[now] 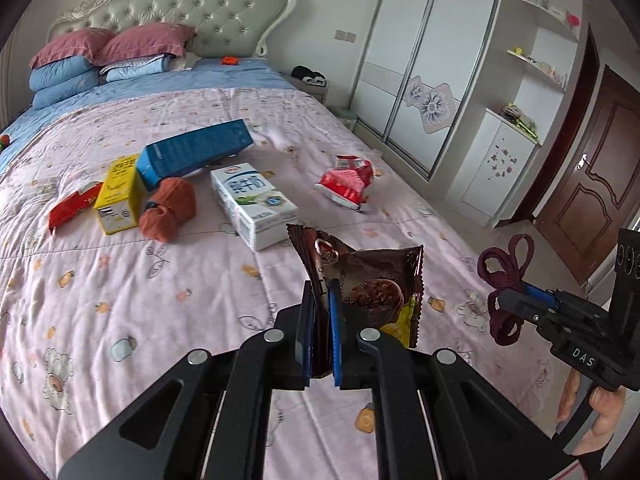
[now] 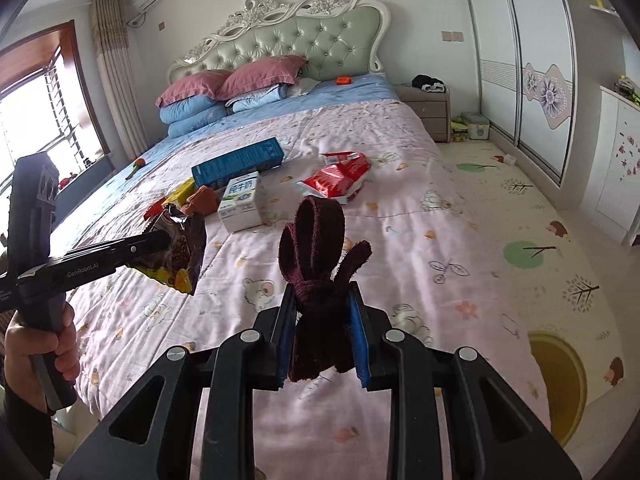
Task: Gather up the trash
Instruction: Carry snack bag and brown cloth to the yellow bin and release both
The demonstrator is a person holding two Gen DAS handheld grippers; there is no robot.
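Two grippers each carried something above the bed. The left gripper [image 1: 320, 300] had its jaws pressed nearly together on the lower edge of a brown snack wrapper [image 1: 372, 280], which stood up from them clear of the quilt [image 1: 120, 280]. The right gripper [image 2: 320, 304] pinched a dark red sock [image 2: 320, 264] by its bunched middle, loops sticking up, probably so nothing dragged on the bedding. Both items hung near the foot of the bed, seemingly lifted for carrying off. Farther up the quilt lay more to sort: a white milk carton [image 1: 252, 204], a red packet [image 1: 348, 180], a blue box [image 1: 192, 154], a yellow box [image 1: 118, 196] and an orange sock [image 1: 168, 208], clustered mid-bed.
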